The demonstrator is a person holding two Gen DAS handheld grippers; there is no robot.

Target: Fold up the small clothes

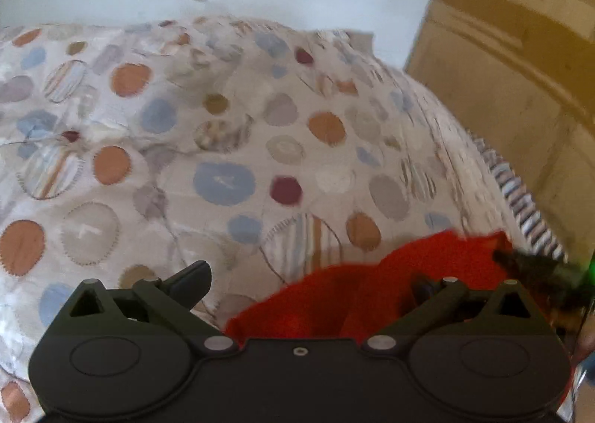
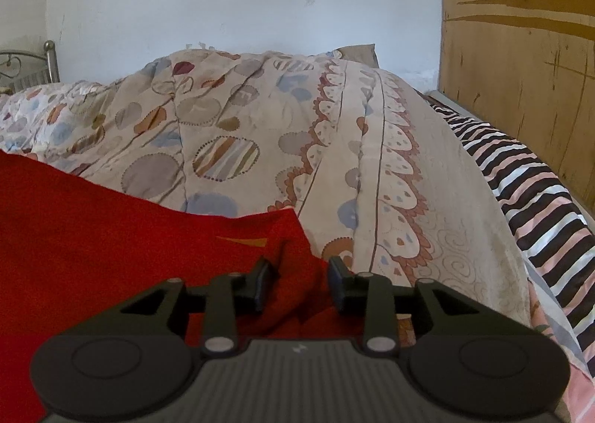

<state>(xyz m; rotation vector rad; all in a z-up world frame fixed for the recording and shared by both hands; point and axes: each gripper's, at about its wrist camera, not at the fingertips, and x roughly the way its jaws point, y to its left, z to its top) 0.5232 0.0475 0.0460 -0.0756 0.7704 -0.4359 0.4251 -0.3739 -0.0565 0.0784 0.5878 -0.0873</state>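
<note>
A dotted quilt [image 2: 260, 133] is covering the bed, a striped sheet [image 2: 539, 199] lying right. The red garment [image 2: 93, 237] is lying near; the right gripper [image 2: 299, 283] is straddling its corner half-open, the left gripper [image 1: 308, 285] gaping wide over it.

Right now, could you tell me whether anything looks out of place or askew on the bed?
Only the red garment looks askew: it lies rumpled on the quilt, bunched into folds near the right gripper. Nothing appears spilled or damaged.
</note>
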